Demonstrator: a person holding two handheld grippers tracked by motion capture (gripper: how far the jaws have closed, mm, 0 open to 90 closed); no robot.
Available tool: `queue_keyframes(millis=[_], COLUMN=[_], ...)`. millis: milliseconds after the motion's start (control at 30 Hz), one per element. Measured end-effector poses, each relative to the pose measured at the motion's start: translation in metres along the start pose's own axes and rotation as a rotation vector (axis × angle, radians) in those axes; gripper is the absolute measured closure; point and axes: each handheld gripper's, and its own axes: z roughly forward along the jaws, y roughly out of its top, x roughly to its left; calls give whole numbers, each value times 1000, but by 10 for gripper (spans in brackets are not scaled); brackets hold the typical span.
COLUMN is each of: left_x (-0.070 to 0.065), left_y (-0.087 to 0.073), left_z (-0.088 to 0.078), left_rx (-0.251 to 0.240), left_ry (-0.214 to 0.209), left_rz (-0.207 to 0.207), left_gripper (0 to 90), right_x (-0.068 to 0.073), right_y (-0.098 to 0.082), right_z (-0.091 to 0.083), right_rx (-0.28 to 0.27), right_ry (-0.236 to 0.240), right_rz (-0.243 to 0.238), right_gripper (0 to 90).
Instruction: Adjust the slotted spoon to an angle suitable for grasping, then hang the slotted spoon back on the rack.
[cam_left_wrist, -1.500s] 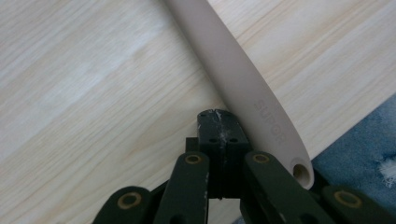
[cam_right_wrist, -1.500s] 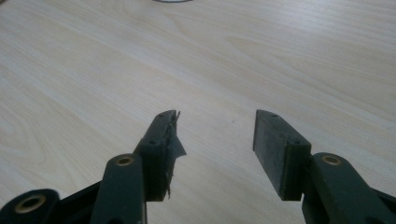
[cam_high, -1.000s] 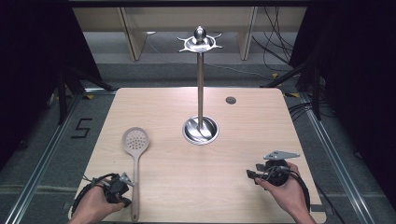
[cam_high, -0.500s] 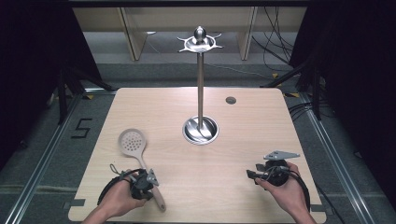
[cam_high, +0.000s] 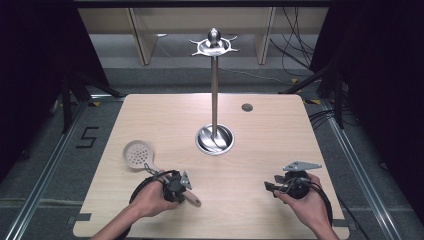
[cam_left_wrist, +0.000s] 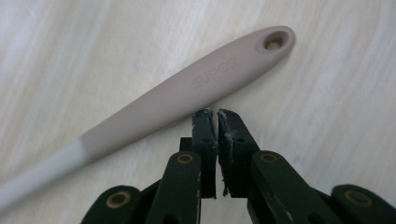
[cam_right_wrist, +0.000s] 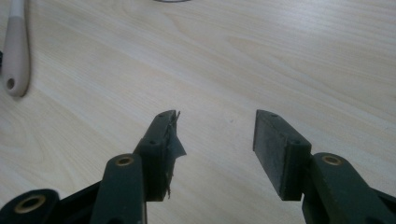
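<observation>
Slotted skimmer spoon (cam_high: 145, 160): pale round perforated head toward 10 o'clock, taupe handle (cam_left_wrist: 187, 91) with hanging hole toward 4 o'clock; lies flat on table, 8 o'clock of centre.

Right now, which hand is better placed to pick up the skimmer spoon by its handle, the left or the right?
Left. The left gripper sits right beside the skimmer spoon handle, its jaws just starting to part with nothing between them. The right gripper rests open at the table's other side, far from the spoon.
</observation>
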Motion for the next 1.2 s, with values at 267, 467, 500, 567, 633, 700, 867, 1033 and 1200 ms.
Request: queue_keyframes(millis=[267,467,500,567,633,700,867,1033,1200], left_x=[4,0,0,4,9,15,24,29,29], left_y=[12,3,0,-5,-9,-11,-6,-3,6], left_z=[2,-17,-22,-33,-39,-44,-50,-48,-42], left_rx=[-34,-138,-163,-192,-202,-209,-271,-272,-265], left_ry=[-6,7,1,11,22,32,47,21,10], left_rz=[8,19,21,53,55,46,41,21,56], left_gripper=[819,714,669,581,511,459,396,384,376], right_x=[-1,-3,-6,-6,-8,-10,-9,-8,-10], right_y=[-1,-2,-2,-2,-3,-3,-4,-4,-4], right_z=[0,-2,1,-1,-2,-2,-7,-7,-6], right_rx=[-12,-12,-35,-8,-17,-22,-23,-27,-38], right_ry=[-6,-2,20,2,-5,1,-11,-6,-3], right_rz=[6,19,1,37,34,21,36,33,17], right_gripper=[500,498,497,498,497,497,495,494,493])
